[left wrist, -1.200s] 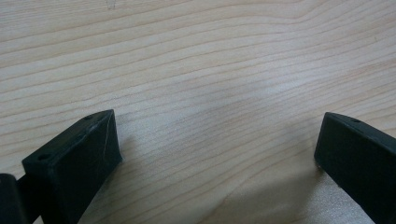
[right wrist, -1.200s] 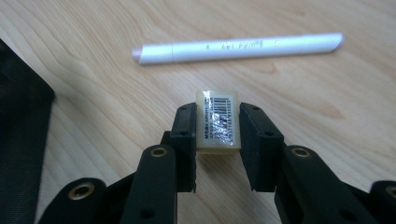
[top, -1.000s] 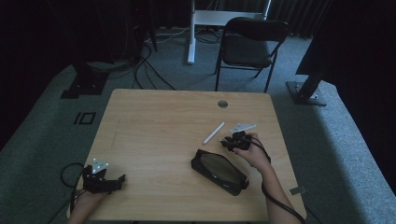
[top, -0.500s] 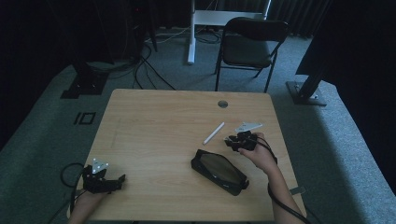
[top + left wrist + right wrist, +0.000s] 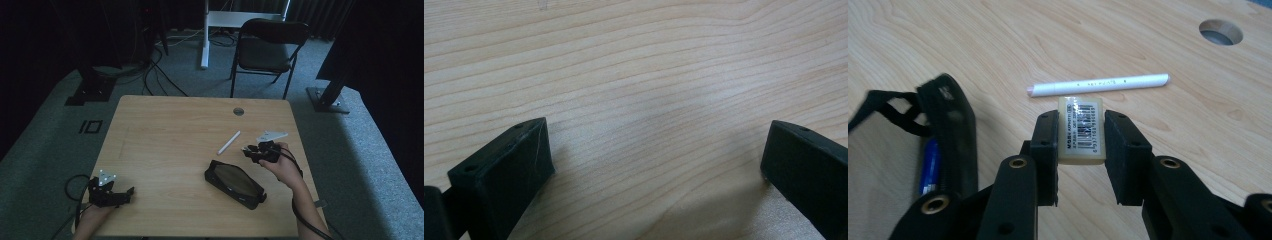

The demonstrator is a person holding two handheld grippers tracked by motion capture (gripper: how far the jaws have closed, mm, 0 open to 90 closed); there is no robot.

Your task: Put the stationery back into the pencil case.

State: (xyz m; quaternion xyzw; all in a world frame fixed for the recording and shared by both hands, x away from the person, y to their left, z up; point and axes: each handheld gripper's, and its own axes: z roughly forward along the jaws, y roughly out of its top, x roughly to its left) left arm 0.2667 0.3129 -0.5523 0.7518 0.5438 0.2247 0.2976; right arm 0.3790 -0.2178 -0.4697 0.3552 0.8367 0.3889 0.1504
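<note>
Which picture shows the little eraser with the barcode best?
The right gripper view. There the eraser sits close up, clamped between the right gripper jaws, barcode facing up. In the high view it is too small to make out at that gripper. The left gripper view looks at bare table.

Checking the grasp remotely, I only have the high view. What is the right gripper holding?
Observer: A small eraser with a barcode label, pinched between the fingers of the right gripper.
Operator: Is the pencil case open?
Observer: Yes, the black pencil case is unzipped; something blue shows inside it.
Operator: That white stick, what is it?
Observer: A white pen with small print along it, lying flat on the table just beyond the eraser, not touching it.
Operator: Left side?
Observer: The left gripper is open, with bare wood between its fingers.
</note>
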